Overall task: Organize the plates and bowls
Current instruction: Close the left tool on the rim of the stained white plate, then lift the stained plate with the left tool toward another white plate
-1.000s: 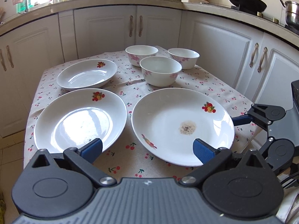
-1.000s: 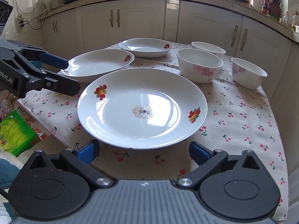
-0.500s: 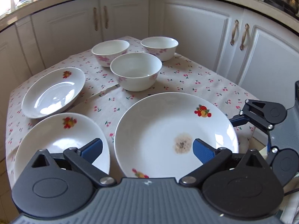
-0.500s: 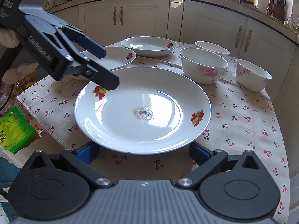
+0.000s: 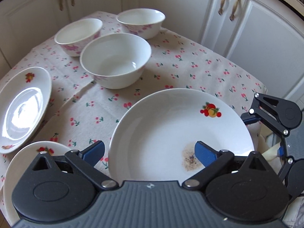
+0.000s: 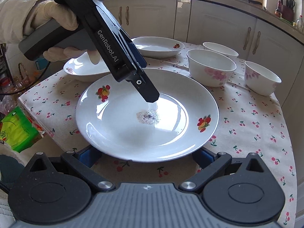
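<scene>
A large white plate (image 5: 171,133) with a fruit print and a brown stain in its middle lies at the near edge of the cherry-print tablecloth (image 5: 190,66). My left gripper (image 5: 149,153) points steeply down over the plate's left side. Its jaws are closing, with one finger outside the rim and the other over the stain; the pads are not touching it. From the right wrist, that left finger (image 6: 151,95) hangs just above the plate (image 6: 117,129). My right gripper (image 6: 145,155) stays open at the plate's near rim. Behind stand three bowls (image 5: 115,60), (image 5: 78,35), (image 5: 140,21).
Two smaller plates (image 5: 22,110), (image 5: 55,148) lie left of the large one. A gloved hand (image 6: 55,15) holds the left gripper. White cabinets (image 5: 256,38) close in behind the table. A green packet (image 6: 17,129) sits below the table's left edge.
My left gripper has swung right from between the two front plates to over the large plate and tilted further down. Its jaws have narrowed slightly. The right gripper has stayed put.
</scene>
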`<action>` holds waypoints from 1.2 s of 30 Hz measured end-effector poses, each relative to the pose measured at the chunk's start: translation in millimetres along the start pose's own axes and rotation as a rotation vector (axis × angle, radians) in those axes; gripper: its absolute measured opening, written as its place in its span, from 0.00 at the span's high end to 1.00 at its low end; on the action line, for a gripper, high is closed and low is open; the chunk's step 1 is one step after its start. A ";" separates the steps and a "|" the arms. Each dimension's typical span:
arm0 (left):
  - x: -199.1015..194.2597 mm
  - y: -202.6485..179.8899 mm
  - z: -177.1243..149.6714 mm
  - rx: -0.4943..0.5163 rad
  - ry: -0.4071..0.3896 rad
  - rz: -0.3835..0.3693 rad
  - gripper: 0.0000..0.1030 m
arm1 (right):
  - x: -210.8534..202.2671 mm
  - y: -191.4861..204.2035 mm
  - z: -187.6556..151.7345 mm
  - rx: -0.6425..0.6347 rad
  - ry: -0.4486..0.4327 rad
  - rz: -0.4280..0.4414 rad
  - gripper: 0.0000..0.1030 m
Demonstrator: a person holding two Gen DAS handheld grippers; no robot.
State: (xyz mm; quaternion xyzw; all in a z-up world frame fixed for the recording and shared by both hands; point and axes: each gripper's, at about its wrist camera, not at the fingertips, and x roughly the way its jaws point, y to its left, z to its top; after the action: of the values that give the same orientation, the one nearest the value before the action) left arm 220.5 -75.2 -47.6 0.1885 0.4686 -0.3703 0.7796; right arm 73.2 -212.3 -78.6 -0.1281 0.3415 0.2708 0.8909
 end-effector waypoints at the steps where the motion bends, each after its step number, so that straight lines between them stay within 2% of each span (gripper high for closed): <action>1: 2.3 0.7 1.9 0.006 0.016 -0.007 0.04 | 0.1 -0.4 -0.1 0.000 -0.001 0.002 0.00; 6: 11.8 6.3 9.5 0.007 0.092 -0.073 0.08 | 0.1 -1.6 -1.0 0.005 -0.002 0.008 0.00; 19: 18.6 11.8 16.5 -0.001 0.199 -0.129 0.11 | -0.4 0.4 0.6 -0.008 0.000 0.005 0.00; 26: 24.1 14.2 18.1 -0.018 0.222 -0.151 0.10 | 0.4 0.4 1.6 -0.007 0.004 0.006 0.00; 36: 22.3 14.4 16.8 -0.031 0.202 -0.162 0.10 | 3.3 0.2 5.7 -0.001 0.032 0.008 0.00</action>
State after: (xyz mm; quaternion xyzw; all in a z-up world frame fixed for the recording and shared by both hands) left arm 247.6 -85.5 -59.5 0.1744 0.5642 -0.4038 0.6987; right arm 78.3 -208.5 -76.6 -0.1315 0.3562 0.2724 0.8841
